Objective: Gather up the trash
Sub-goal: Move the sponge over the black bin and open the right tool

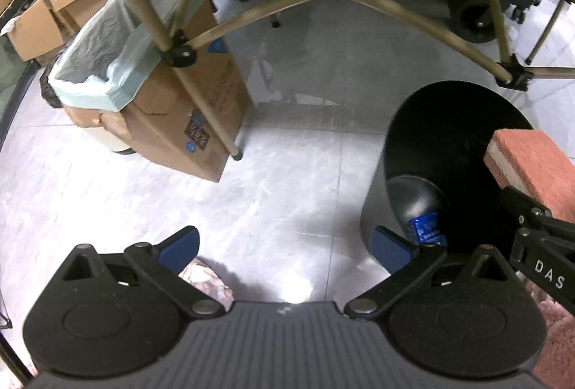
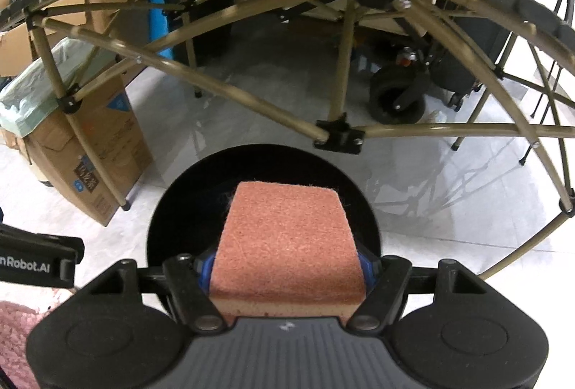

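1. While the right gripper pinches the sponge by its two long sides, the sponge hangs over the black bin, at 12 o'clock from the camera.
2. Sponge: likely light, soft, compressible; coarse pink top, pale foam beneath. Best held across the flanks, as here.
3. Left gripper: jaws spread, nothing between them.
4. Bin contents: a blue-labelled container, at 2 o'clock from the left gripper.
5. Lined cardboard box, at 10 o'clock.
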The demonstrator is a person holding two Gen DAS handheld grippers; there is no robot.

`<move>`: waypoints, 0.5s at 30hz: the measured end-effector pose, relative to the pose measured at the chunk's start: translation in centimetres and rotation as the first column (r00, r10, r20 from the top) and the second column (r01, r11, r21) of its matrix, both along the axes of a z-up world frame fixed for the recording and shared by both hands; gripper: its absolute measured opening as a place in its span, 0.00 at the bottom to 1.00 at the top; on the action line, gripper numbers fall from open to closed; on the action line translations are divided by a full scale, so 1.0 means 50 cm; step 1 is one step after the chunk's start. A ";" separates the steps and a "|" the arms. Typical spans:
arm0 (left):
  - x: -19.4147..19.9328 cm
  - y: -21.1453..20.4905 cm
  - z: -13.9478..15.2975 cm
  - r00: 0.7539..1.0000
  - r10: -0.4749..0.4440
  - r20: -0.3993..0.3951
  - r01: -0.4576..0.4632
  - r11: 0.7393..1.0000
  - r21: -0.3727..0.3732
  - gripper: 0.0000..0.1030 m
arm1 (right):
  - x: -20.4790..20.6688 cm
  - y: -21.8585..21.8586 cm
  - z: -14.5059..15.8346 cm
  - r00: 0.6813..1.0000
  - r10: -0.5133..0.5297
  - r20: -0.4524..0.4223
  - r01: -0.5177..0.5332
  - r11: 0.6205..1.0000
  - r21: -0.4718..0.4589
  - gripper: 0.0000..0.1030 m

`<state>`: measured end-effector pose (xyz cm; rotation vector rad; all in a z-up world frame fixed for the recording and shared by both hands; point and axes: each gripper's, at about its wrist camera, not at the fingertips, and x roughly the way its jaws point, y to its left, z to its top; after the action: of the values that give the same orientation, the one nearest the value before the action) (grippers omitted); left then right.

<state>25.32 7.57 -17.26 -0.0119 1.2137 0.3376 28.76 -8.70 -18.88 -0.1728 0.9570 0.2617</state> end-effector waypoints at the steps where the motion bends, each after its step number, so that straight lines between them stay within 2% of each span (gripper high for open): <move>1: -0.001 0.003 0.000 1.000 0.005 0.000 -0.005 1.000 -0.004 1.00 | 0.001 0.005 -0.002 1.000 0.003 -0.007 -0.003 1.000 0.000 0.67; 7: -0.004 0.011 0.001 1.000 0.018 -0.002 -0.018 1.000 -0.001 1.00 | -0.002 0.031 -0.011 0.999 0.019 -0.027 -0.019 1.000 0.002 0.67; 15: -0.005 0.012 0.000 1.000 0.030 -0.007 -0.030 1.000 0.008 1.00 | 0.003 0.026 -0.015 0.999 0.002 -0.041 -0.002 1.000 0.018 0.68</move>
<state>25.05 8.19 -17.27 -0.0221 1.2202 0.3687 28.94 -7.40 -19.64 -0.1521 0.9951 0.2768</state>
